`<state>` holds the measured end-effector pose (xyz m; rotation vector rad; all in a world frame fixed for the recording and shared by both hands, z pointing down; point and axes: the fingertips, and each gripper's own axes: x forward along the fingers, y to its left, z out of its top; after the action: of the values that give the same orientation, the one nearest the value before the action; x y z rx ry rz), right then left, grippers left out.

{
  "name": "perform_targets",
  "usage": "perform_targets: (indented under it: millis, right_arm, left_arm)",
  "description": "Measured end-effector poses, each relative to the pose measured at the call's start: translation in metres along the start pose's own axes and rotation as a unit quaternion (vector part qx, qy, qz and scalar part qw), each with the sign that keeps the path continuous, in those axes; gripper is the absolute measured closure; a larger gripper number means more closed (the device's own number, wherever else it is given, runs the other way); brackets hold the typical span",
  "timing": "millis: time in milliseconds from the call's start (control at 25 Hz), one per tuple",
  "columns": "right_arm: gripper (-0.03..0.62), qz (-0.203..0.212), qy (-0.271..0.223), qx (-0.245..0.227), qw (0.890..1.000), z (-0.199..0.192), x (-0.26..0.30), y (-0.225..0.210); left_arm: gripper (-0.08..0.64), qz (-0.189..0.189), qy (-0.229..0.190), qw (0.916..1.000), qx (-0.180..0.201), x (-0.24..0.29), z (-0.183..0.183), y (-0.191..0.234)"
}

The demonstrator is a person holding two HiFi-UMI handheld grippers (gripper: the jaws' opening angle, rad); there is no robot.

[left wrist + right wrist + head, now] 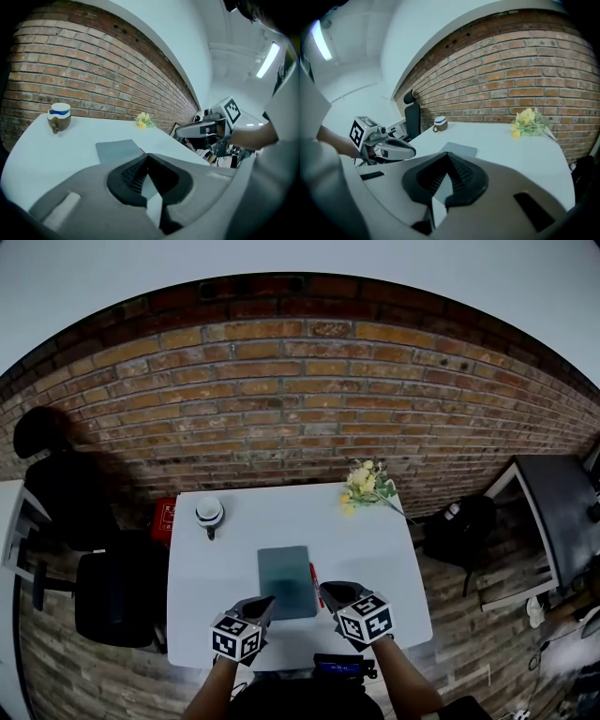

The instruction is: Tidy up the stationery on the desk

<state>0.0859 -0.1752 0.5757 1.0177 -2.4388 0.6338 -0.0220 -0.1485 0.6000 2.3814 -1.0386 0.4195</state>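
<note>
Hand-held gripper L point(266, 600) & hand-held gripper R point(324, 588): jaws together, empty, nr grey notebook point(286, 577) on desk point(375, 549).

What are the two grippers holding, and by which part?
Nothing: left gripper and right gripper are both shut, empty; the flat grey notebook lies free on the white desk.

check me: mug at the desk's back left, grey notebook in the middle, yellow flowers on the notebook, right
No: the yellow flowers lie at the back right of the desk, apart from the grey notebook, as the head view shows. The rest holds.
</note>
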Motion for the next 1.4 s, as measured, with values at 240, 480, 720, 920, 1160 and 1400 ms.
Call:
perform_targets:
  millis: [240,480,720,920,1160,1400]
  right_arm:
    - [0.583,0.028,0.003,-0.005,1.000,-0.010,-0.013,0.009]
    - [0.583,0.048,0.023,-0.029,0.998,-0.034,-0.030,0.005]
    - [0.583,0.030,0.041,-0.039,0.998,-0.059,-0.048,0.004]
    - [0.583,0.003,0.019,-0.016,1.000,-0.069,-0.066,0.026]
    - [0.583,-0.044,-0.006,-0.010,0.999,-0.086,-0.088,0.072]
    - [0.583,-0.069,-0.013,-0.027,0.997,-0.110,-0.110,0.120]
  left_arm:
    - [0.548,0.014,-0.001,0.9999,0.002,-0.001,-0.001,-0.014]
    - [0.549,0.055,0.002,0.9984,-0.016,-0.008,-0.026,-0.041]
    - [0.548,0.076,0.007,0.9967,-0.027,-0.029,-0.060,-0.060]
    - [0.548,0.054,0.001,0.9985,0.005,-0.048,-0.067,-0.076]
    - [0.549,0.025,-0.012,0.9984,0.048,-0.090,-0.084,-0.097]
    - [0.549,0.025,-0.002,0.9975,0.066,-0.127,-0.120,-0.107]
